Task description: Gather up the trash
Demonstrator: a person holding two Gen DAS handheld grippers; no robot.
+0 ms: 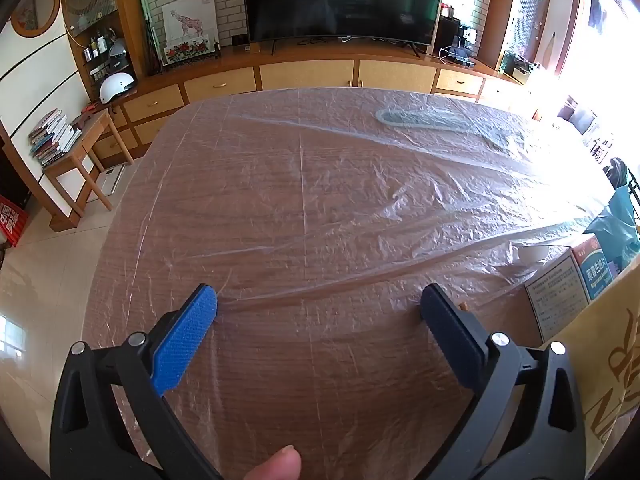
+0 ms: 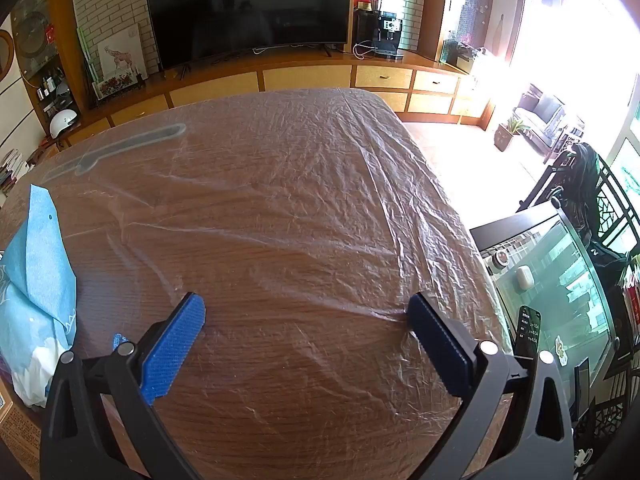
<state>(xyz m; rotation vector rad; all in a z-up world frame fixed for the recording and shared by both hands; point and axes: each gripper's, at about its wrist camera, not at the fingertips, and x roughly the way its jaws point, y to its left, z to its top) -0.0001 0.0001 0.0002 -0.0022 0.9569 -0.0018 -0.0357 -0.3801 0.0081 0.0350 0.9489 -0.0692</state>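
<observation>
A wooden table (image 1: 304, 208) lies under a crumpled clear plastic sheet (image 1: 420, 184). My left gripper (image 1: 320, 300) hangs open just above it, with nothing between the blue pads; a thumb (image 1: 280, 464) shows below. At the right edge stand a printed cardboard box (image 1: 560, 296), a yellow paper bag (image 1: 600, 380), a teal bag (image 1: 616, 216) and a white scrap (image 1: 532, 254). A small brown crumb (image 1: 464, 306) lies by the right finger. My right gripper (image 2: 306, 308) is open too, over the bare sheet (image 2: 320, 200). Left of it lie a blue wrapper (image 2: 36, 264) and white tissue (image 2: 36, 372).
A glass side table (image 2: 560, 280) with a phone (image 2: 528, 332) and a white case (image 2: 522, 276) stands right of the table. A TV (image 1: 340, 0) on a long cabinet (image 1: 308, 74) fills the back. A small wooden desk (image 1: 80, 160) with books stands at the left.
</observation>
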